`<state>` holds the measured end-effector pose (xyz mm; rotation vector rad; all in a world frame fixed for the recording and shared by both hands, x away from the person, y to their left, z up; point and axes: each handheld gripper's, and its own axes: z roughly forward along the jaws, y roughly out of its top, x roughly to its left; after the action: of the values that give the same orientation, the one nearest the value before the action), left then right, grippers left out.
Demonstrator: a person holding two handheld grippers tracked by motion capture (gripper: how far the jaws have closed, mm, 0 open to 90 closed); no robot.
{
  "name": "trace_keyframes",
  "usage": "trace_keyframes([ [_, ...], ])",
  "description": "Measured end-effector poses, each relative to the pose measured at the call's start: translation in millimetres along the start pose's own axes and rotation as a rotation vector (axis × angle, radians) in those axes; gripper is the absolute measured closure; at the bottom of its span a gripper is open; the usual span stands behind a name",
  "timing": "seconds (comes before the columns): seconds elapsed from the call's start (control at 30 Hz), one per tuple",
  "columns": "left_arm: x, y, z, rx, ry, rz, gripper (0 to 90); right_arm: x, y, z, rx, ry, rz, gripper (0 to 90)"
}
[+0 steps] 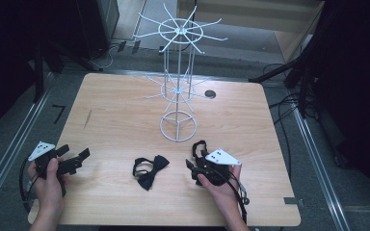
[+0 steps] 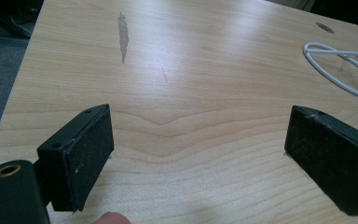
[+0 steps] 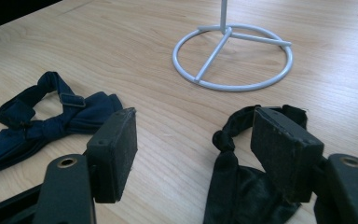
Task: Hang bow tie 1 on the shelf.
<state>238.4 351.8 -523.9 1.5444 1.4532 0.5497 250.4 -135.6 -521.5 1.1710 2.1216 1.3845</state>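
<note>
A navy bow tie (image 1: 149,171) (image 3: 51,116) lies flat on the wooden table (image 1: 115,110) near the front middle. A black bow tie (image 1: 200,146) (image 3: 240,186) lies to its right, by my right gripper (image 1: 195,161) (image 3: 196,140). That gripper is open: the black bow tie lies against the inner side of its right jaw, and bare table shows up to the left jaw. My left gripper (image 1: 74,154) (image 2: 196,149) rests at the front left, open wide, with only bare wood between its jaws.
A white wire display stand (image 1: 178,72) with two tiers of radiating hooks rises behind the ties on a ring base (image 1: 178,126) (image 3: 233,58) (image 2: 340,60). A round cable hole (image 1: 210,94) sits right of it. Dark floor and cables surround the table.
</note>
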Motion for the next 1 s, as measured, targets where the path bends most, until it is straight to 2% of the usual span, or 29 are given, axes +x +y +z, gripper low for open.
trace_keyframes([
  [0.47,-0.7,0.2,0.4,0.006,0.000,0.005,8.4,22.9,10.9,20.4,0.004,0.052,-0.017,33.6],
  [0.6,-1.2,0.4,1.4,0.011,0.001,0.010,8.4,25.4,17.6,23.1,-0.018,0.070,-0.010,35.8],
  [0.77,-1.6,0.2,1.1,0.009,0.002,0.015,8.4,28.6,19.5,28.2,-0.010,0.082,-0.005,35.9],
  [1.0,-2.1,0.1,0.8,0.008,0.004,0.019,8.4,35.0,21.7,34.1,-0.010,0.093,-0.031,35.5],
])
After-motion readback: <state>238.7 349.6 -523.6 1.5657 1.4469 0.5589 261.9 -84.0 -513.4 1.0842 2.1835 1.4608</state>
